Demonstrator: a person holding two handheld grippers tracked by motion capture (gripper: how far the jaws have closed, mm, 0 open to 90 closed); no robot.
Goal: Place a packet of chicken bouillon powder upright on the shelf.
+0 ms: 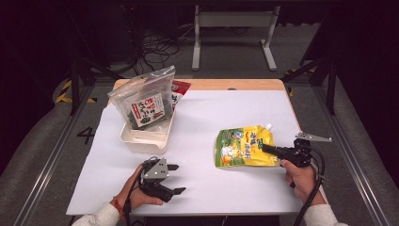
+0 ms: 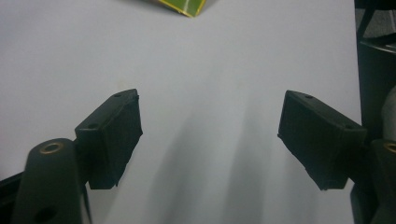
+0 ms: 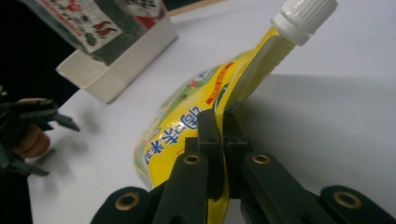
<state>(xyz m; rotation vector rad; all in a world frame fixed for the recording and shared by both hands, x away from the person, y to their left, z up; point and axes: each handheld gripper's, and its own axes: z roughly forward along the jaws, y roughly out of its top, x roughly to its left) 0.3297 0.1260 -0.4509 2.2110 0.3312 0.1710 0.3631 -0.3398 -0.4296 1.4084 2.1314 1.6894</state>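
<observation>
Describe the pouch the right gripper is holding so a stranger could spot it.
On the white table, look right of the bin. The pouch lies there, pinched by the right gripper. It alone is yellow, with a white screw cap.

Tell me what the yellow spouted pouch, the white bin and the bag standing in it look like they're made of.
Yellow pouch: flexible printed plastic film, glossy; it bends and creases where the right gripper pinches its edge. Its screw cap looks like ribbed hard white plastic.
White bin: probably rigid plastic, smooth and matte, with thin straight walls.
Bag: clear, shiny plastic film with a paper-like printed label; the dark contents show through.
</observation>
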